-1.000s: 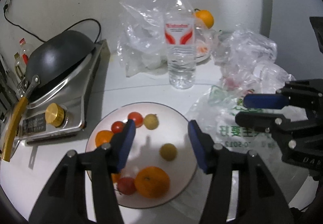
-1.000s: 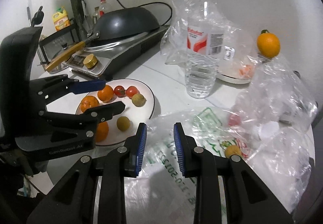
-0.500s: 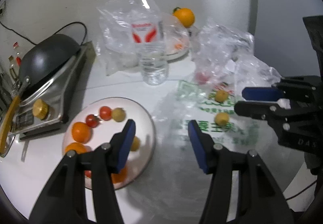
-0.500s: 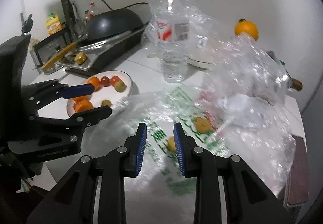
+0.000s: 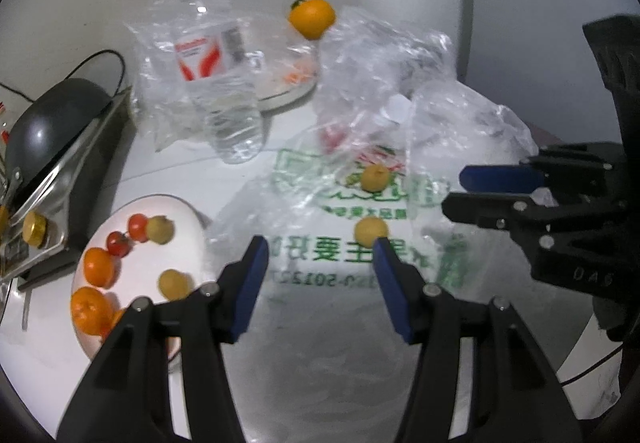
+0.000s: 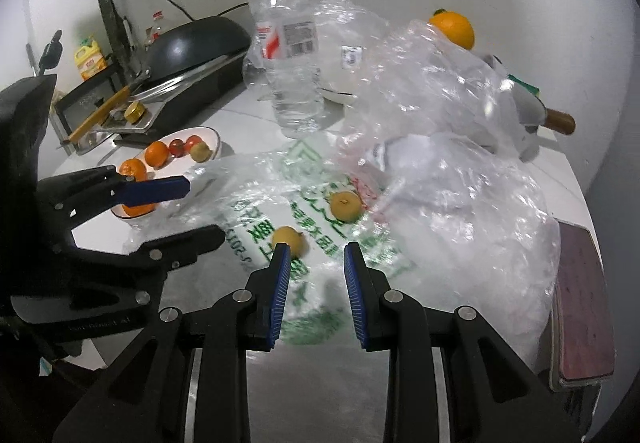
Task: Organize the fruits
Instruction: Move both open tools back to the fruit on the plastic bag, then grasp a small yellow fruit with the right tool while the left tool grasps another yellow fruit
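nearing yellow fruit lying on printed plastic bag, plate off left. left gripper jaws half open, empty; right gripper jaws nearly closed, empty (widening needed). centering before closing, avoiding film.

Both views ride on hand-held grippers and look forward and steeply down along their own fingers onto a white table, from close above it. The left wrist view sits on the left side, facing a printed bag with a plate at its lower left; the right gripper shows at its right edge. The right wrist view looks from further right, with the left gripper at its left edge. Both share the bag, the plate, a bottle and an orange at the back.
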Available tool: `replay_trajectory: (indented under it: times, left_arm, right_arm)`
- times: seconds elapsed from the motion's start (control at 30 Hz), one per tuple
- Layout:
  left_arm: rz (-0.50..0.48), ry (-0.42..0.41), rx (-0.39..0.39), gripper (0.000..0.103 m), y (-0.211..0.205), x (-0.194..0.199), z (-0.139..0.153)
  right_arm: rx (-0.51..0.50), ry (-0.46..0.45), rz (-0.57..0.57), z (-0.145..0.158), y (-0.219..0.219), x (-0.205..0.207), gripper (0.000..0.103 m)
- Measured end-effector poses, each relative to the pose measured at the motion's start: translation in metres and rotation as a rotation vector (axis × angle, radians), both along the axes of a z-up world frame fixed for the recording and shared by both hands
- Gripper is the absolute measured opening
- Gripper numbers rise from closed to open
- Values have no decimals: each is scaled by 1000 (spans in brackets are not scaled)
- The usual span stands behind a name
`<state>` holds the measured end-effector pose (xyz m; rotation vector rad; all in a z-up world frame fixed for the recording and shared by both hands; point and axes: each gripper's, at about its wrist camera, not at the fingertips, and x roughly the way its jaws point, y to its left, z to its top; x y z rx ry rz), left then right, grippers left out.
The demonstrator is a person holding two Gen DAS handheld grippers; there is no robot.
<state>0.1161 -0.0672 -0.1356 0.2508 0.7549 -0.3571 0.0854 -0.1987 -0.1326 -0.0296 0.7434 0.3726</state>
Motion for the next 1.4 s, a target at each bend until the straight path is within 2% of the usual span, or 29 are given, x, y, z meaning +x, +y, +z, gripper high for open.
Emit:
replay_trajectory:
  times: [0.23, 0.43, 0.73, 0.8, 0.9, 0.97, 1.07, 1.17, 1.33, 1.4]
  left_arm:
    - [-39, 18, 27, 56, -27, 9, -8]
    - [-35, 46, 45, 56, -44, 22, -20]
    - [-45, 77, 60, 55, -50, 36, -36]
    - [-50, 91, 64, 45, -50, 38, -41]
    - [-59, 100, 60, 42, -51, 39, -45]
    - [-68, 92, 55, 36, -53, 39, -44]
    - [-75, 87, 51, 30, -54, 37, -45]
    - [-91, 82, 52, 27, -55, 35, -46]
    - [-108, 84, 38, 27, -54, 30, -45]
    - [-111, 88, 35, 27, -53, 29, -45]
  right_arm:
    - [30, 5, -13, -3, -17, 5, 29]
    - [56, 18, 0, -6, -20, 15, 29]
    - [67, 23, 25, -6, -15, 32, 29]
    - [65, 29, 29, -8, -13, 40, 29]
    - [67, 33, 35, -9, -9, 50, 29]
    - [62, 32, 39, -8, -6, 55, 29]
    - [19, 26, 30, -9, 2, 63, 29]
    - [12, 51, 28, -16, 5, 72, 29]
    - [-17, 70, 29, -23, 11, 79, 30]
    - [-21, 84, 31, -27, 11, 82, 36]
